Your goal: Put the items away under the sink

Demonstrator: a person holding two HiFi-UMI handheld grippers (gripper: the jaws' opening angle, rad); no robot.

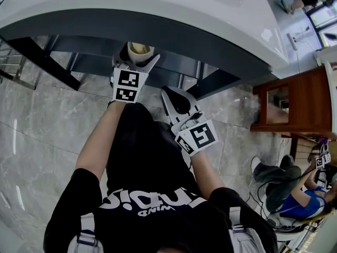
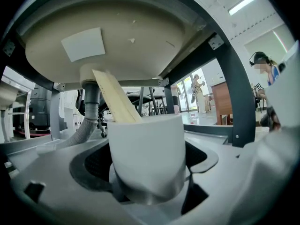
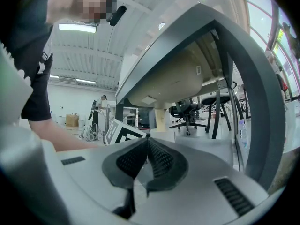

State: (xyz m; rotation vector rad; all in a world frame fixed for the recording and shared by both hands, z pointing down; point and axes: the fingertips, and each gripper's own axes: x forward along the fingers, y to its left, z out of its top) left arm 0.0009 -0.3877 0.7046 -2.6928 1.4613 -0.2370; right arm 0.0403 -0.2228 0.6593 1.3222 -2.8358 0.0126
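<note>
Brown wooden cabinet (image 1: 303,101), grey tiled floor (image 1: 42,130), seated person in blue (image 1: 297,200), office chair (image 3: 187,109)

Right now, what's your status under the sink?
Left gripper shut on cup, under the sink. Right gripper shut, empty. Drain hose ahead, left of cup.

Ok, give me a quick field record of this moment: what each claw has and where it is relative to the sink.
left claw: shut on white cup
cup contents: flat wooden stick, leaning left
right claw: shut, nothing between the jaws
location: cup held low, sink basin underside above and ahead
nearby: grey drain hose to the cup's left
</note>
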